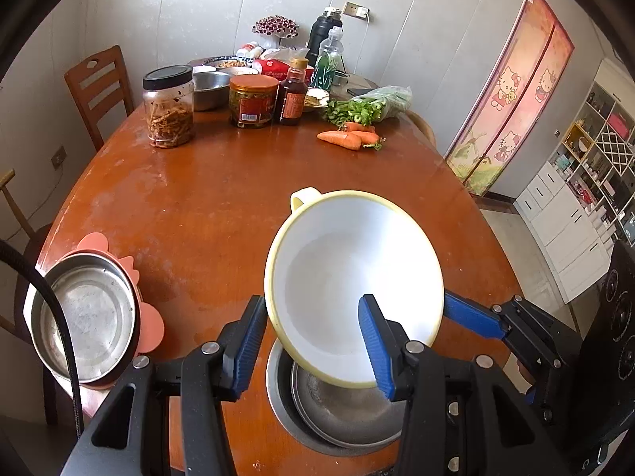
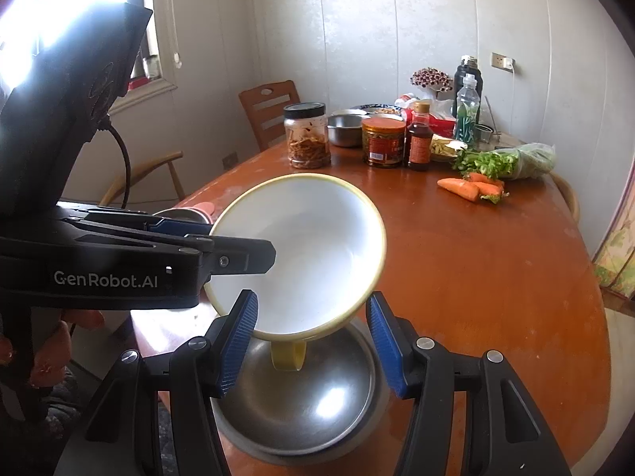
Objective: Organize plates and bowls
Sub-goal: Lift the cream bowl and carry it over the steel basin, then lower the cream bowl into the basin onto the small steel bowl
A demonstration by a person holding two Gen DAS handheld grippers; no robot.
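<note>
White bowl with a yellow rim, held tilted in the air just above the nested steel bowls at the near edge of the counter and not yet set down. Left tool clamped across the bowl's wall, one finger on the inside face and the other behind the rim; plain enough from the right wrist view. Right tool drawn narrow, its pads flanking the lower rim and a yellow handle. Whether those pads actually press cannot be told from here.

Likely plastic or enamel by the look: light, stiff and smooth-walled. Easy to carry, but apt to pivot or slide in a pinch on the sloping wall. Best taken at the rim, one pad inside and one outside, or by the handle, where the shape gives a firmer purchase. No need to squeeze hard – little weight to bear.

Probably bound for the steel stack below. Worth levelling first, since a tilted rim could catch the steel edge and skate off toward the counter's lip – very close here.

Off to the left, another steel bowl on a pink plate, overhanging the edge a little. Far end crowded with jars and carrots, well apart from the work.
</note>
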